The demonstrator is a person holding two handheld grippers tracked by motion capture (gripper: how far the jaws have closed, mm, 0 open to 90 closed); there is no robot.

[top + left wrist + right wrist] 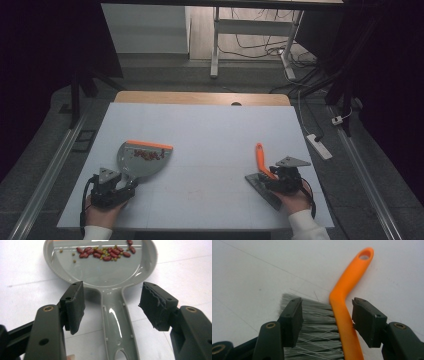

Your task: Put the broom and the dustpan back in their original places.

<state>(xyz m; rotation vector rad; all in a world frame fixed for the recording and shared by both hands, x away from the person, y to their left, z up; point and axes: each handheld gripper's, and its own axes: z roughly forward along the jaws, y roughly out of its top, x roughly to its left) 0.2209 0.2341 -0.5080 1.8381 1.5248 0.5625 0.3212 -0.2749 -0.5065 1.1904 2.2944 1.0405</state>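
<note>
Both grippers' jaws stand open: left gripper (pixel 111 306) straddles the dustpan (pixel 100 267) handle, right gripper (pixel 327 322) straddles the brush (pixel 342 315), poised to grasp.

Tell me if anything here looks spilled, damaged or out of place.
Nothing looks spilled: the red beans all lie inside the grey dustpan. One oddity: the pad on the left tool looks ragged and wrinkled along its edge. The brush lies flat.

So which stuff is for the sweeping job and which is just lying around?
For the job:
- grey dustpan
- red beans in it
- orange-handled brush
- left gripper, open
- right gripper, open

Just lying about:
- power strip on the floor
- cables under the far desk
</note>
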